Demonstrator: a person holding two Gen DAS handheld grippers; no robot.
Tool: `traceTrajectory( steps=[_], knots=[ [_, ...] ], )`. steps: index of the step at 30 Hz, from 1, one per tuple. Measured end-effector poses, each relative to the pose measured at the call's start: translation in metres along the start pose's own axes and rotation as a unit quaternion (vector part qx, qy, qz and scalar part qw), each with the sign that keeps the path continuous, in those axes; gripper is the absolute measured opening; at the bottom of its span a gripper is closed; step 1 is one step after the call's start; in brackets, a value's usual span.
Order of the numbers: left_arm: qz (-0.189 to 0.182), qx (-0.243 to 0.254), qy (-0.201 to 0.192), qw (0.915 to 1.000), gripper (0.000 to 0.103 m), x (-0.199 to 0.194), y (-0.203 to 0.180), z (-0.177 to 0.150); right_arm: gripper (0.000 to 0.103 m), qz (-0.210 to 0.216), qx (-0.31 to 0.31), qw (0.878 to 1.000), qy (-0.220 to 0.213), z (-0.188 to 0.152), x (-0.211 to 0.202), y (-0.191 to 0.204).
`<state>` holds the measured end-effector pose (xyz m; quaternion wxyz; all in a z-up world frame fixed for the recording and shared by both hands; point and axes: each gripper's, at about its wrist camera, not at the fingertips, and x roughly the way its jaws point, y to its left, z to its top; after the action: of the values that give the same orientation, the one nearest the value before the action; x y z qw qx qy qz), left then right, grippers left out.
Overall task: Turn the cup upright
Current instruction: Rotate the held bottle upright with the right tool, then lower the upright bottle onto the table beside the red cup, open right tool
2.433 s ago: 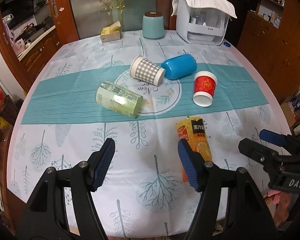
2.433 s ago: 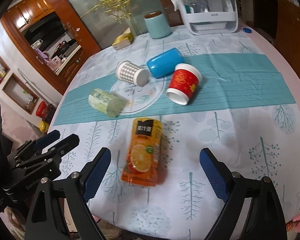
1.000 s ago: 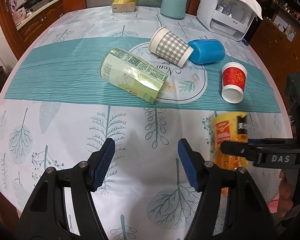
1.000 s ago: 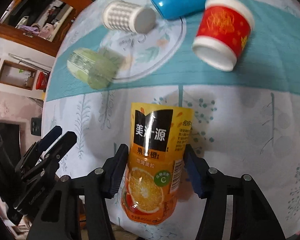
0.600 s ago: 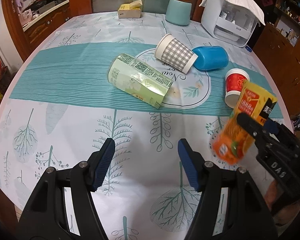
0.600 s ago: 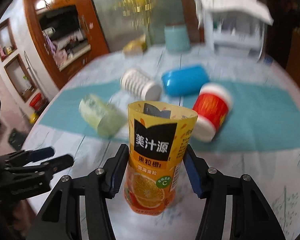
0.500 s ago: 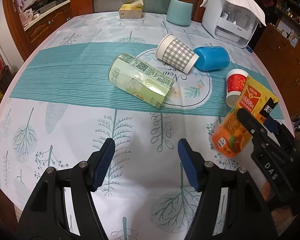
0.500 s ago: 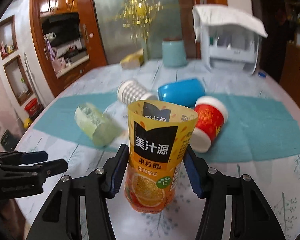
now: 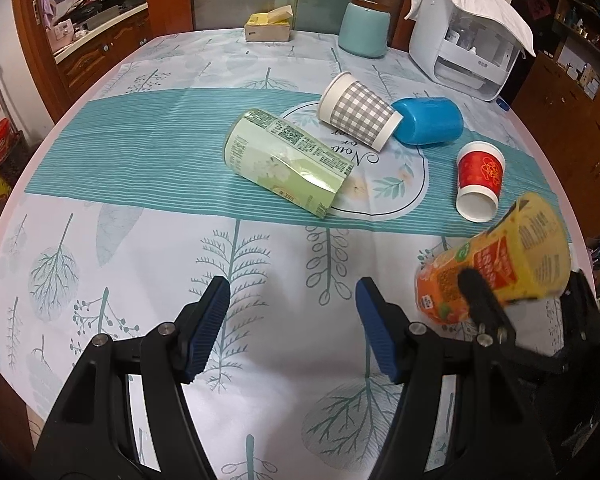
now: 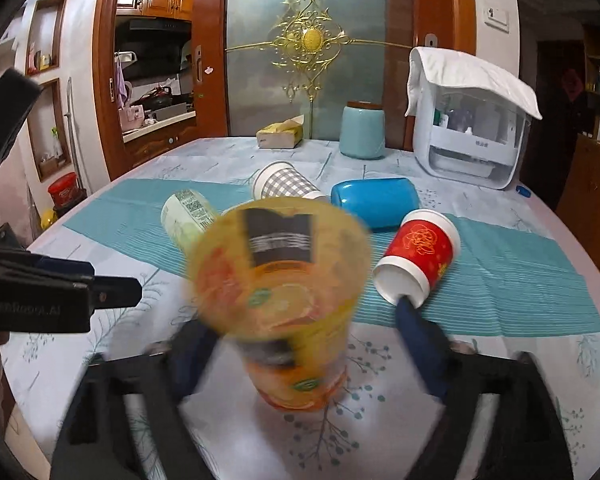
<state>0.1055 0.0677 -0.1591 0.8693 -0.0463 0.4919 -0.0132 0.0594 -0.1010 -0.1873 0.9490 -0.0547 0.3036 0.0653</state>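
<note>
The orange juice cup point(image 10: 284, 300) stands open end up on the tablecloth between my right gripper's point(image 10: 300, 344) fingers, blurred by motion. The fingers look spread wider than the cup and I cannot tell if they touch it. In the left wrist view the cup point(image 9: 496, 256) leans at the right, with the right gripper point(image 9: 520, 292) around it. My left gripper point(image 9: 294, 332) is open and empty above the near tablecloth. A green cup point(image 9: 284, 160), a checked cup point(image 9: 356, 110), a blue cup point(image 9: 428, 120) and a red cup point(image 9: 480, 180) lie on their sides.
A white appliance under a cloth point(image 9: 468, 32), a teal canister point(image 9: 364, 28) and a tissue box point(image 9: 268, 28) stand at the far edge. The table edge point(image 9: 580, 240) runs close to the orange cup on the right. Wooden cabinets surround the table.
The right gripper closed on the lying orange cup, lifted it and turned it upright. Its fingers have now spread apart around the cup. The left gripper has stayed open.
</note>
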Motion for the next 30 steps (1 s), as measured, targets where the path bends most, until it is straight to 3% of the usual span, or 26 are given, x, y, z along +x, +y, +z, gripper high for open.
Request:
traceTrajectory(
  steps=[12, 22, 30],
  knots=[
    [0.007, 0.005, -0.006, 0.9999, 0.063, -0.014, -0.006, -0.004, 0.099, 0.011, -0.003, 1.0, 0.004, 0.001, -0.036, -0.005],
    [0.01, 0.014, -0.014, 0.9998, 0.064, -0.036, -0.016, -0.015, 0.099, 0.017, 0.047, 0.998, 0.043, 0.0, -0.068, -0.027],
    [0.006, 0.021, -0.027, 0.9994, 0.067, -0.065, -0.027, -0.031, 0.099, -0.025, 0.064, 0.993, 0.094, 0.005, -0.1, -0.04]
  ],
)
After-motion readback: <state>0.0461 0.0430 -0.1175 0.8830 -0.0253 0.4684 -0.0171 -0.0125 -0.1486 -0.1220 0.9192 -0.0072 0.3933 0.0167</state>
